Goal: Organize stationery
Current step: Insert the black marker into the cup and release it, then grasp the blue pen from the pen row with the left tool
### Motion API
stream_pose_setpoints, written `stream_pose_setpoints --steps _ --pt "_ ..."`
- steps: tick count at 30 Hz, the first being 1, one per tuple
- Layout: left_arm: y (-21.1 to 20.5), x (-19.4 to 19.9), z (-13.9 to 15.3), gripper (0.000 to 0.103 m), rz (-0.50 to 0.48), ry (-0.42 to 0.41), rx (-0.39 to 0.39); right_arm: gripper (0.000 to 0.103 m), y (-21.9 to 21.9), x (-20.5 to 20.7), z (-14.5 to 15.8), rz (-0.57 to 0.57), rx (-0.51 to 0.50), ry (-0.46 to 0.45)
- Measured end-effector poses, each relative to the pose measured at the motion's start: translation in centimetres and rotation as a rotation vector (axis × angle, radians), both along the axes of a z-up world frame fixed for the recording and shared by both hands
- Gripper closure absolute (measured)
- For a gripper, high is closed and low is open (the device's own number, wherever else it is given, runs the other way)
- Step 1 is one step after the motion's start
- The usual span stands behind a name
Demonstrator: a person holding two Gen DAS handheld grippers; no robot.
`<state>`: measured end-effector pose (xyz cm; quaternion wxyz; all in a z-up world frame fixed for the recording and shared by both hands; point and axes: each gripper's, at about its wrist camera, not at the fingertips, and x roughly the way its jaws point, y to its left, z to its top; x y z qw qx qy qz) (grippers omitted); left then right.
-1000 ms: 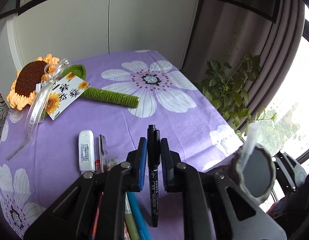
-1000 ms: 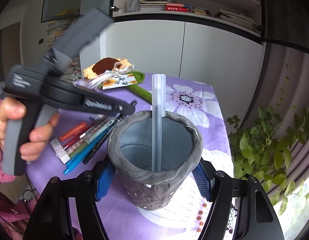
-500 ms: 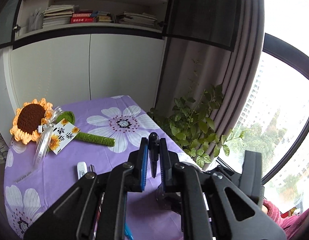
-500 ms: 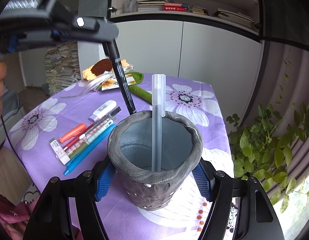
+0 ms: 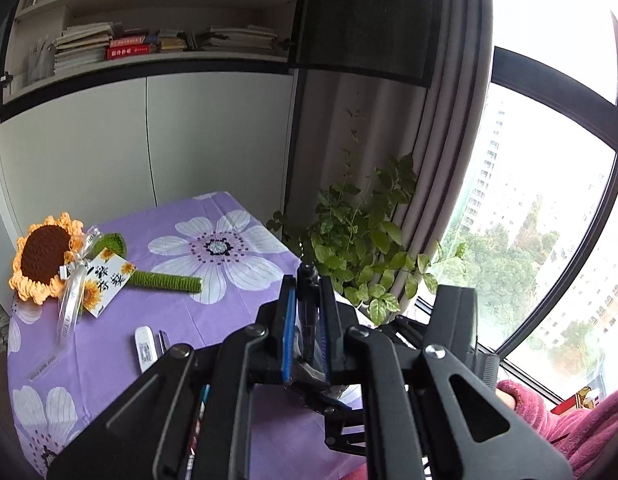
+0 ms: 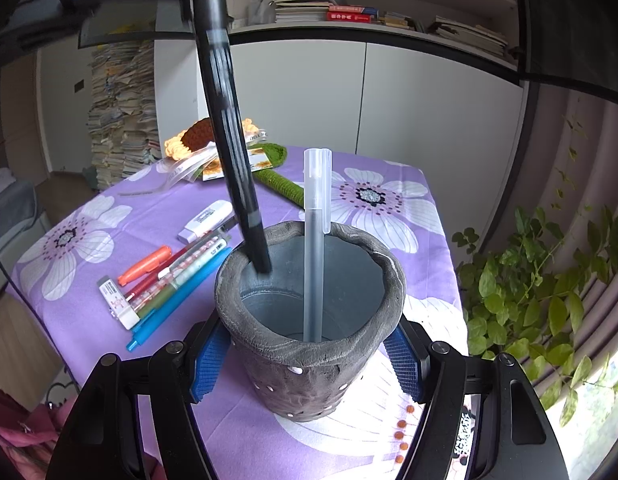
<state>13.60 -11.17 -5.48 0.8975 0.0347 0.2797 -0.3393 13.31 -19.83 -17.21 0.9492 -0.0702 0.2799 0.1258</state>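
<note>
Bright daylight from the window (image 5: 549, 208) (blown out), fisheye-bent edges; black marker (image 6: 229, 136) perhaps motion-blurred

Clear ribbon (image 5: 71, 312) on the bench, left of the left tongs (image 5: 307, 320): printed capitals, seemingly "FOR YOU"; the same ribbon beyond the right tongs (image 6: 309, 356) shows "YOU". Flower card (image 5: 107, 280) beside it: two large black brush characters. Red book (image 6: 349, 14) on the shelf: spine lettering too small to read.
</note>
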Motion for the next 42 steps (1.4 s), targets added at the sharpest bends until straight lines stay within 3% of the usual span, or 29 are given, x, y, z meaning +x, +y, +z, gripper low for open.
stream_pose_setpoints --steps 7,12,16,19,20,25,27,29,34,42 --pt "-1.3 2.8 -4.0 0.094 -0.021 0.152 0.045 0.031 0.0 0.1 0.0 0.001 0.000 0.000" --pt "-2.2 2.9 -4.8 0.092 -0.032 0.165 0.087 0.031 0.0 0.0 0.0 0.000 -0.001 -0.001" --pt "-1.9 2.5 -4.3 0.068 -0.012 0.133 0.114 0.031 0.1 0.1 0.0 0.000 0.002 -0.002" --pt "0.0 2.4 -2.9 0.044 0.029 0.096 0.068 0.031 0.0 0.1 0.0 0.000 0.010 0.003" --pt "0.9 2.4 -2.4 0.042 0.055 0.082 0.047 0.031 0.1 0.1 0.0 0.001 0.006 0.003" --pt "4.1 2.6 -3.2 0.045 0.151 0.116 0.049 0.031 0.2 0.0 -0.1 0.004 0.002 0.000" --pt "4.2 2.8 -5.1 0.052 0.169 0.161 0.096 0.031 0.1 0.0 0.0 0.004 0.004 0.001" --pt "4.1 3.3 -7.1 0.067 0.183 0.221 0.132 0.031 0.1 0.0 0.0 0.005 0.001 0.001" --pt "3.3 5.0 -10.6 0.069 0.196 0.313 0.171 0.031 0.1 0.0 -0.1 0.001 -0.003 0.004" --pt "2.9 7.1 -13.3 0.076 0.229 0.420 0.231 0.031 0.3 0.1 0.0 0.001 -0.004 0.008"
